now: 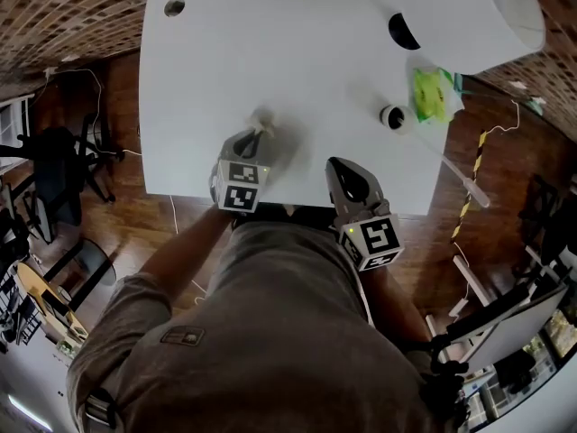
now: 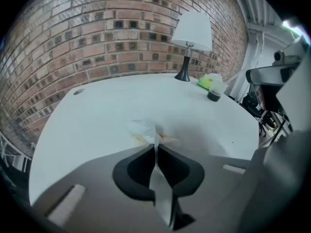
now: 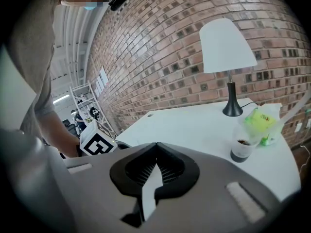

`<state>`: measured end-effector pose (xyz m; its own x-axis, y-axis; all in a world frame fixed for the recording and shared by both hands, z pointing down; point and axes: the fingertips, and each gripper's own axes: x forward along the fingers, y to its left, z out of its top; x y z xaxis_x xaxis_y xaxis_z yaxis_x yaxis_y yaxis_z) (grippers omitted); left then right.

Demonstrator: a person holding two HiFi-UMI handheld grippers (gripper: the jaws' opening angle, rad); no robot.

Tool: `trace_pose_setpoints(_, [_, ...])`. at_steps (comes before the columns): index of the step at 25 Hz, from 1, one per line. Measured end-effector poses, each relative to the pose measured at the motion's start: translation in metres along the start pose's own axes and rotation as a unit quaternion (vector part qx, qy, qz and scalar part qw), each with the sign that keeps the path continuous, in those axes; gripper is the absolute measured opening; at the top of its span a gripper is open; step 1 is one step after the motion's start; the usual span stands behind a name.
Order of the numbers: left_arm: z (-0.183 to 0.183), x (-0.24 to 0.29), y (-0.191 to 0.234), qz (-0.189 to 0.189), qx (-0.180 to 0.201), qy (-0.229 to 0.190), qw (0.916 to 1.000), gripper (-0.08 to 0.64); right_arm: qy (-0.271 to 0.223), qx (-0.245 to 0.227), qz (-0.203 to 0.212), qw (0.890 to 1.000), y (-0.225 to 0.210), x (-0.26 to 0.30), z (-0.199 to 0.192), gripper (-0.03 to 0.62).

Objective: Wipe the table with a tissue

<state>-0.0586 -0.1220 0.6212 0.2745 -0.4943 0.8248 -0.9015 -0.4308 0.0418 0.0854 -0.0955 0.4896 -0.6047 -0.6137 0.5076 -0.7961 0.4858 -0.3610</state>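
We see the left hand-held gripper (image 2: 155, 147) with its jaws clamped on a white tissue (image 2: 145, 129). A strip of it runs back between the jaws, and the crumpled front part lies on the white tabletop (image 2: 92, 115) just ahead of the tips. There are yellowish marks at the tissue's lower edge; we can't tell if they are on the tissue or the tabletop. In the head view this hand-held gripper points steeply down over the near-middle of the tabletop, with the tissue bunched at its tip. The right hand-held gripper (image 3: 155, 147) has its jaws together with nothing between them. It is at the tabletop's near edge, to the right of the left one and apart from it, not touching the tissue. The left one's marker cube (image 3: 97, 142) shows at the left of the right gripper view. At the far right corner we see a lamp (image 1: 491, 12) with a white shade and black base, a clear cup (image 3: 242, 147) with dark contents at the bottom, and a green packet (image 3: 261, 120) just beside the cup. All of these are well apart from the tissue. A brick wall (image 2: 112, 33) stands behind the tabletop. The person's torso (image 1: 270, 332) fills the lower head view.
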Motion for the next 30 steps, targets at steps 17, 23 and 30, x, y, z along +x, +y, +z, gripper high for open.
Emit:
trace_pose_setpoints(17, [-0.042, -0.017, -0.076, -0.091, 0.083, 0.032, 0.9919, 0.018, -0.027, -0.011, -0.01, 1.0, 0.014, -0.022, -0.002, 0.012])
trace_pose_setpoints(23, [-0.041, -0.017, -0.074, -0.097, 0.092, 0.015, 0.9909, 0.027, -0.03, -0.022, -0.012, 0.999, 0.026, -0.023, 0.001, 0.012])
trace_pose_setpoints(30, [-0.049, -0.024, -0.07, -0.122, 0.093, 0.008, 0.9882, 0.195, -0.045, -0.021, -0.019, 0.999, 0.039, -0.024, 0.004, 0.012])
